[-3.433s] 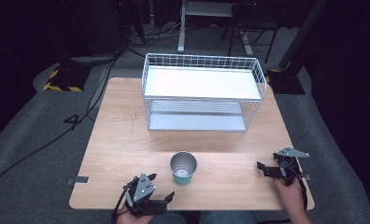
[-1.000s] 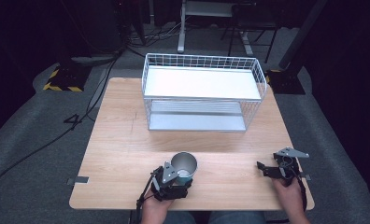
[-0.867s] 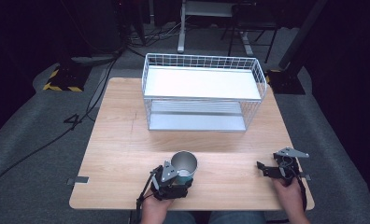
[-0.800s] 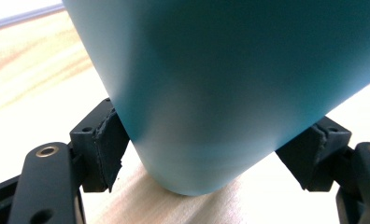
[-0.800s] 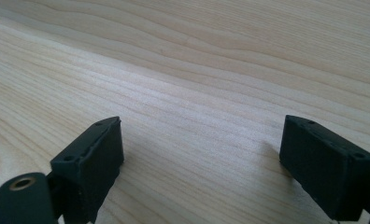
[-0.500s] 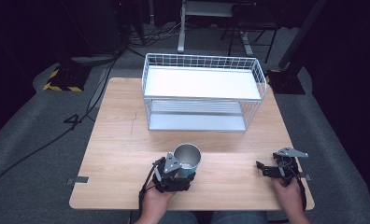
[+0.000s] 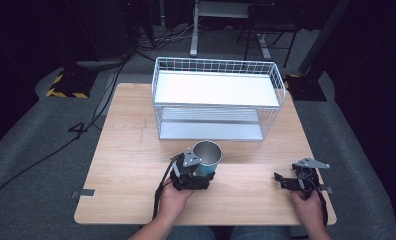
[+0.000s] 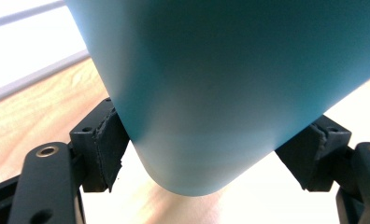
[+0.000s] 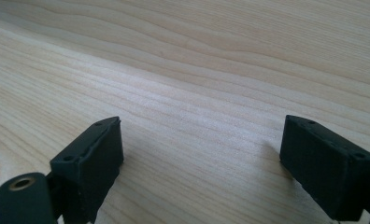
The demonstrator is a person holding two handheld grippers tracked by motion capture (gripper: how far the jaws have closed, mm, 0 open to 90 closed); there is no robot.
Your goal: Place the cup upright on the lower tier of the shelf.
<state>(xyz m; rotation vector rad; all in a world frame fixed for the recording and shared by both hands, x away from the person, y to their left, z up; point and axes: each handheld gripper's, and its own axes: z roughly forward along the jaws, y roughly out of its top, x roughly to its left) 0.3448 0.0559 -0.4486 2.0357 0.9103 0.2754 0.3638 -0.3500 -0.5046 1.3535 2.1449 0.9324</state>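
Wooden table (image 7: pixel 126 145) carries an upright teal cup (image 7: pixel 207 159) just before the wire rack (image 7: pixel 217 98); the left gripper (image 7: pixel 198 176) clamps its lower body, while the right gripper (image 7: pixel 284 180) rests wide open, well apart.

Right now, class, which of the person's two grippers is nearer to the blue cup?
Left. The left gripper has its jaws on either side of the blue cup; the right gripper rests open on the table, well apart.

Matt teal cup (image 7: pixel 206 159), white wire rack (image 7: pixel 217 97), pale wood-grain table (image 7: pixel 128 140).
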